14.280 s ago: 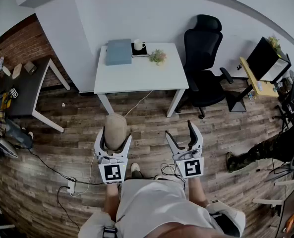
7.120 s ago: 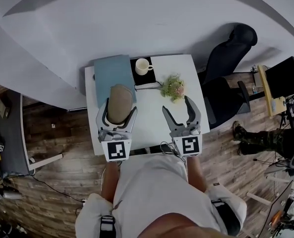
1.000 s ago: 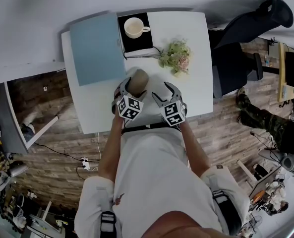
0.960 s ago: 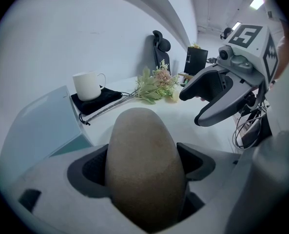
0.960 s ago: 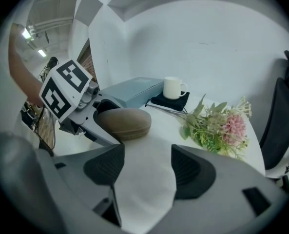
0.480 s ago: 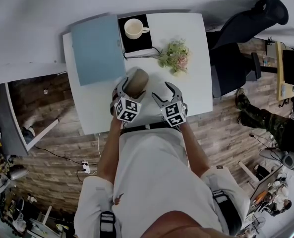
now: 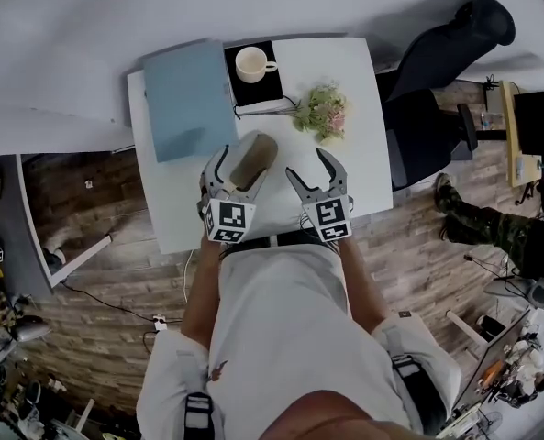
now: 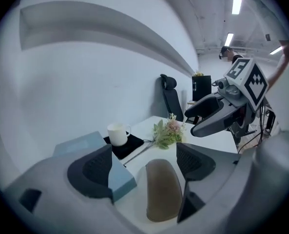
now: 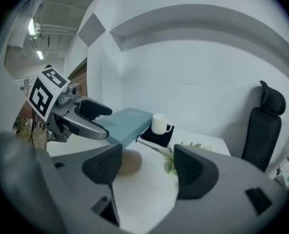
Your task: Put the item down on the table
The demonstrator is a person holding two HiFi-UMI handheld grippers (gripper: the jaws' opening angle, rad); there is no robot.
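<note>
The tan rounded item (image 8: 160, 189) lies on the white surface (image 7: 359, 108) between the left gripper's (image 7: 244, 157) wide-spread fingers. The right gripper's (image 7: 306, 163) fingers are spread too, holding nothing.

A white mug (image 7: 255, 63) stands upright on a black mat (image 7: 264, 90), which lies just beside a flat blue-grey box (image 7: 187, 99). A small bunch of flowers (image 7: 322, 113) lies near the mat's corner. A black office chair (image 7: 437, 81) stands on the wood-plank floor (image 7: 418, 236).
</note>
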